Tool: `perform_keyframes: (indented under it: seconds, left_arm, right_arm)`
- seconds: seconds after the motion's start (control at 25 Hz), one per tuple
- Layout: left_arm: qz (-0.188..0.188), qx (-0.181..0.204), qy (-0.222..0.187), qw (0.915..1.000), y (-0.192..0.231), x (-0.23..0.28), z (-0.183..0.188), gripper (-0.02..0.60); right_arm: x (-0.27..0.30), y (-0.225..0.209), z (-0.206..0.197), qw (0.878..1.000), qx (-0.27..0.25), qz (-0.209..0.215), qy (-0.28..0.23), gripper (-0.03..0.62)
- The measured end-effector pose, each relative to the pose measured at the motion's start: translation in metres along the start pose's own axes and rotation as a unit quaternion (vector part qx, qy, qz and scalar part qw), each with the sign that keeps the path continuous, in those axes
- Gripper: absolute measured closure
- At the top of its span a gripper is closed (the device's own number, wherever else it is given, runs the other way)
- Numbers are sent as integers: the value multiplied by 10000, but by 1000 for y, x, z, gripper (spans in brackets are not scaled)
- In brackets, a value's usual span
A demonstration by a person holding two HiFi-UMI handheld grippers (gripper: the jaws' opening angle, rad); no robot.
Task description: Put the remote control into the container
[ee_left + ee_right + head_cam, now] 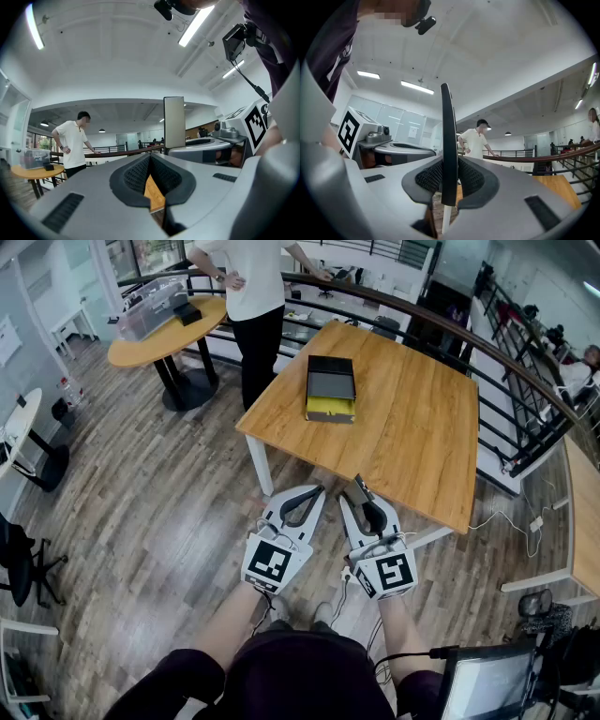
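Note:
The remote control (359, 490), a thin dark slab, stands upright between the pads of my right gripper (362, 501), which is shut on it just before the near edge of the wooden table (422, 437). In the right gripper view the remote control (449, 140) shows edge-on in my right gripper (450, 165). The container (331, 387), a black box with a yellow front, rests on the far left part of the table, well beyond both grippers. My left gripper (316, 491) hangs beside the right one, shut and holding nothing. Its tips (150, 156) meet in the left gripper view.
A person in a white shirt (251, 292) stands at the table's far left corner. A round table (164, 334) carrying a clear box is at the back left. A curved railing (487, 343) runs behind the table. A screen (487, 681) is at my lower right.

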State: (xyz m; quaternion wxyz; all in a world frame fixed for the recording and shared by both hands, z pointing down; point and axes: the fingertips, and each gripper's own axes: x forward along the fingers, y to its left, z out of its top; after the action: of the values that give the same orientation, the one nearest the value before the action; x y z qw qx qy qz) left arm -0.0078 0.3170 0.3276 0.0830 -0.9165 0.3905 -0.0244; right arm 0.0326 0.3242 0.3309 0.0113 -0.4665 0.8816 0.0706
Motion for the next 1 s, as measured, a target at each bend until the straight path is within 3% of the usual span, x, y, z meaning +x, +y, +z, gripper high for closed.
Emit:
perform_keyframes:
  seconds: [0.64,1.0]
  left_arm:
    - [-238,77,-33,9997,61,-11,-12,572]
    - [-348,15,35,9994,76,25,-37,572]
  right_arm:
    - [49,22,-7,9992,-37,-386,86,497]
    - [74,-7,-31,9990,-126,-365,206,497]
